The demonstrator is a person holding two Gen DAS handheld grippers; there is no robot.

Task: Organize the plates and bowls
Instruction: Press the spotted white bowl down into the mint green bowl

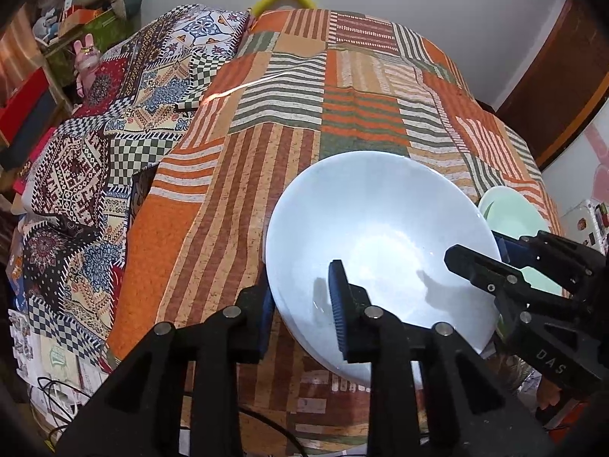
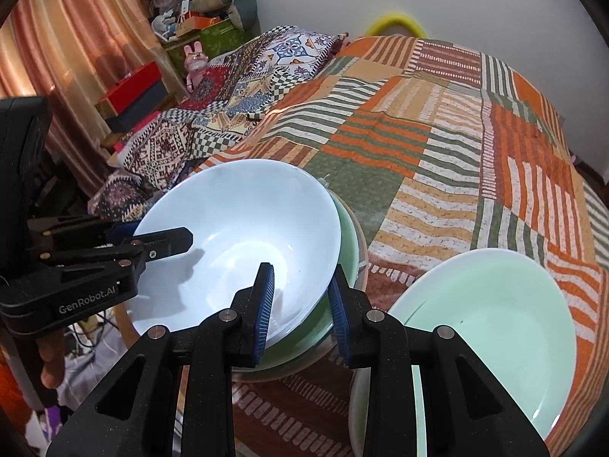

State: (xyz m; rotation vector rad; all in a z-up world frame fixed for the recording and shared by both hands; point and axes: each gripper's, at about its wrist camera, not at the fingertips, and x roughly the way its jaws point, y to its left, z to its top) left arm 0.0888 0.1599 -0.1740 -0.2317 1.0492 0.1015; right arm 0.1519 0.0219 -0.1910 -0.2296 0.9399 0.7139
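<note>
A white bowl (image 1: 380, 228) (image 2: 243, 228) lies tilted on a pale green bowl (image 2: 348, 228) at the bed's near edge. My left gripper (image 1: 300, 312) (image 2: 160, 234) straddles the white bowl's left rim, one pad inside and one outside. There is a gap at the pads, so it is open. My right gripper (image 2: 302, 301) (image 1: 475, 249) sits across the opposite rim, shut on the white bowl, and the green bowl's edge also lies between its fingers. A second pale green bowl (image 2: 491, 304) (image 1: 510, 213) rests to the right.
A striped orange and green patchwork bedcover (image 1: 342, 114) (image 2: 437, 133) stretches away behind the bowls. Patterned pillows (image 1: 114, 133) lie on the left. Boxes and a pink toy rabbit (image 2: 196, 61) crowd the shelves at the far left. Cables (image 1: 57, 392) hang below the bed's edge.
</note>
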